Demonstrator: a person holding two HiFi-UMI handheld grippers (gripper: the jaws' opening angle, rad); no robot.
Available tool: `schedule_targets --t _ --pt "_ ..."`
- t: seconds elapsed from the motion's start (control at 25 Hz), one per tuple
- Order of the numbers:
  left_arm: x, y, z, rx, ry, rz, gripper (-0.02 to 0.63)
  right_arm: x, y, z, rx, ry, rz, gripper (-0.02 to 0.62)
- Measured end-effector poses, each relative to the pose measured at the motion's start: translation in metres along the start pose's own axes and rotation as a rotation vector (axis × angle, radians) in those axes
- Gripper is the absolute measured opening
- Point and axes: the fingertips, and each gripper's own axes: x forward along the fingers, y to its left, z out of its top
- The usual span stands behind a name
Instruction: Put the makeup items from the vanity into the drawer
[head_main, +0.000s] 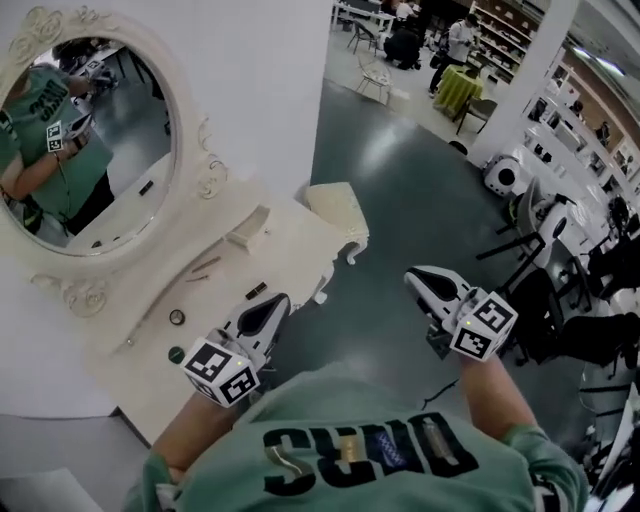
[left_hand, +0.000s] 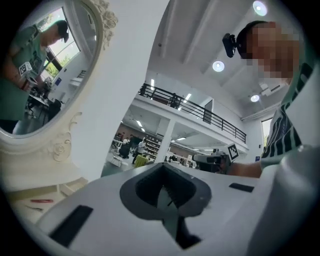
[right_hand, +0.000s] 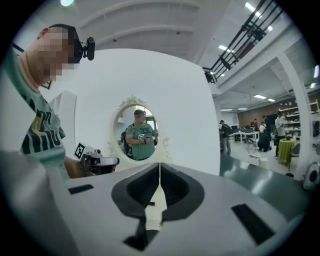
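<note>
Cream vanity (head_main: 292, 250) stands on dark green floor (head_main: 400, 200).

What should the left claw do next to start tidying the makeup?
Probably open the left gripper and ease it toward the small dark stick on the vanity. Its jaws are together and empty, and that stick lies nearest its tip. The right gripper is off over the floor.

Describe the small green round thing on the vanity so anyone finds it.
Below the oval mirror is the cream vanity top. Near its front edge, beside the left gripper, lies the green round item: the only green one, unlike the ring-shaped piece nearer the mirror.
</note>
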Motion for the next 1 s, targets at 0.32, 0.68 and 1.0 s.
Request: schedule_targets --t 0.32,0.68,1.0 --pt "-0.163 0.101 -0.007 -0.001 -0.092 0.425 0.003 0.206 0.14 -0.015 -0.332 0.197 0.478 0.057" --pt "-0.362 0.128 -0.07 -0.117 -0.16 0.883 0.003 0.348 0.355 -0.15 -0.671 0.482 1.003 0.074" --pt "-0.426 0.135 -0.118 -0.213 -0.171 0.996 0.003 0.383 0.428 -0.313 -0.982 0.766 1.142 0.075"
